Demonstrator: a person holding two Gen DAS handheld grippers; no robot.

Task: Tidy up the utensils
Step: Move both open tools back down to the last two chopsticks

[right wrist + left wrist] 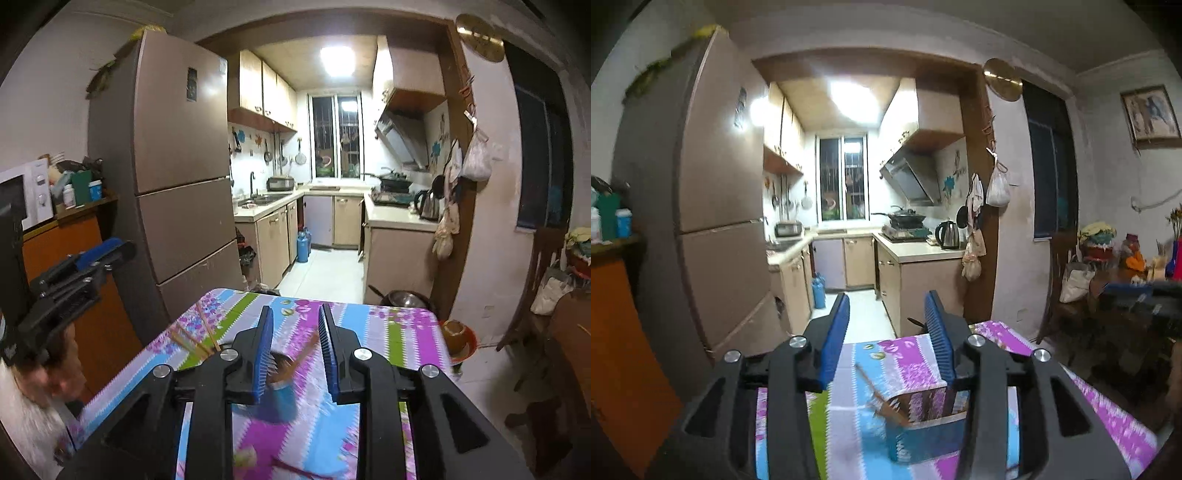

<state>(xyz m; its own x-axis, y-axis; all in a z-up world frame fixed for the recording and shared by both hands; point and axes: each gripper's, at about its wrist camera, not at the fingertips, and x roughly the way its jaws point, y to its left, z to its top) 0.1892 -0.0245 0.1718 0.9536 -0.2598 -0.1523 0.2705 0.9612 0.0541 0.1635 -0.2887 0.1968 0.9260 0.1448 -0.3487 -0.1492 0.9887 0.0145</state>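
The left gripper (886, 325) hangs above the tabletop (857, 373), fingers apart and holding nothing. Below it, at 6 o'clock, a blue box (923, 432) holds a wooden utensil (882, 395). Loose chopsticks (195, 339) lie at 9 o'clock from the right gripper (295, 328), whose fingers are also apart, above the box.

The left tongs (886, 325) stand open above the desk (1071, 398), with nothing between the blue pads (836, 332). Below them, an open-topped box (925, 428) rests on the patterned tablecloth (897, 354); a wooden utensil (877, 391) leans out of it, blurred.
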